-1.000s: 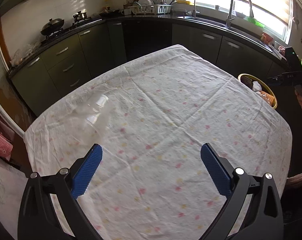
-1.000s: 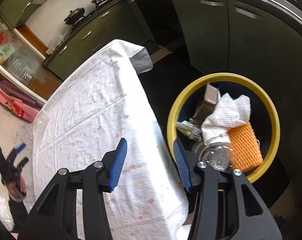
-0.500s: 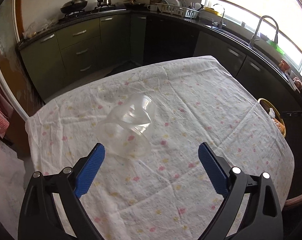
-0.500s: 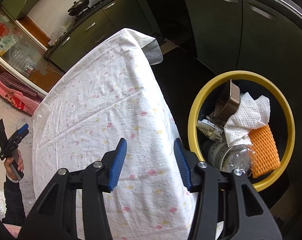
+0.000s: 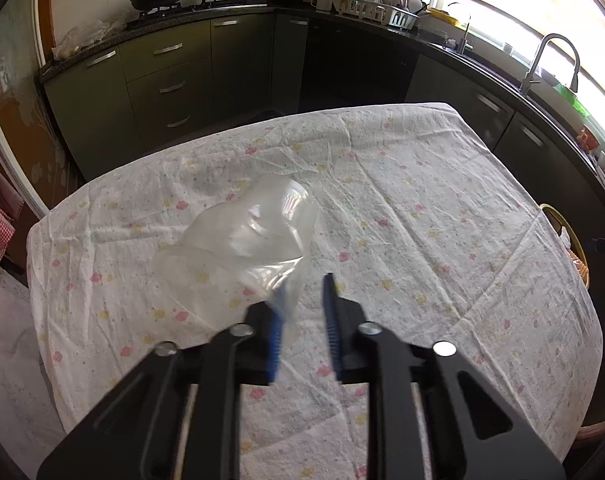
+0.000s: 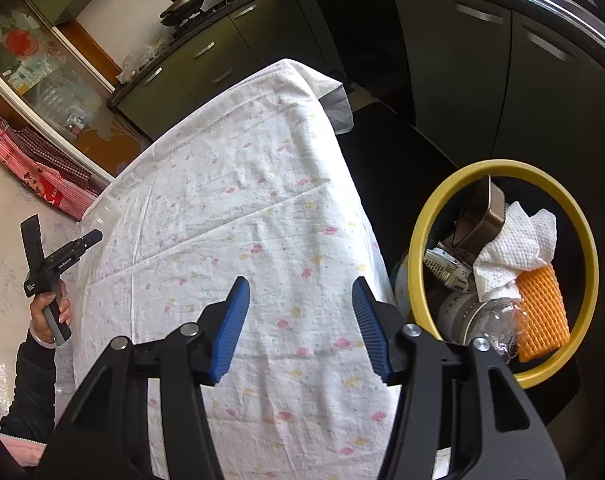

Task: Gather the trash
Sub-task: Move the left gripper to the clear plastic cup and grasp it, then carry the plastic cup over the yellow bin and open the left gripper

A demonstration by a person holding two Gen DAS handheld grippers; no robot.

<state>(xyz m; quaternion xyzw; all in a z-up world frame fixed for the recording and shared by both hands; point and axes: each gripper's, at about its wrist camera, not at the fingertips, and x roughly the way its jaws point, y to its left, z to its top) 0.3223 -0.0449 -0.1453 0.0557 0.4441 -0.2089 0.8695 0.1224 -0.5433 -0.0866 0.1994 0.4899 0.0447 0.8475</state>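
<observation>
We found the clear plastic cup [image 5: 246, 240] lying on its side on the tablecloth [image 5: 422, 208], well apart from the yellow bin [image 6: 502, 168]. Our left gripper [image 5: 302, 320] had narrowed its jaws around the cup's rim wall, though contact was unclear. Our right gripper [image 6: 300, 320] hung spread wide, empty. We judged the cup light, thin and crushable, best pinched gently at the rim.

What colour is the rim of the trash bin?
Yellow; the bin shows best in the right wrist view.
</observation>
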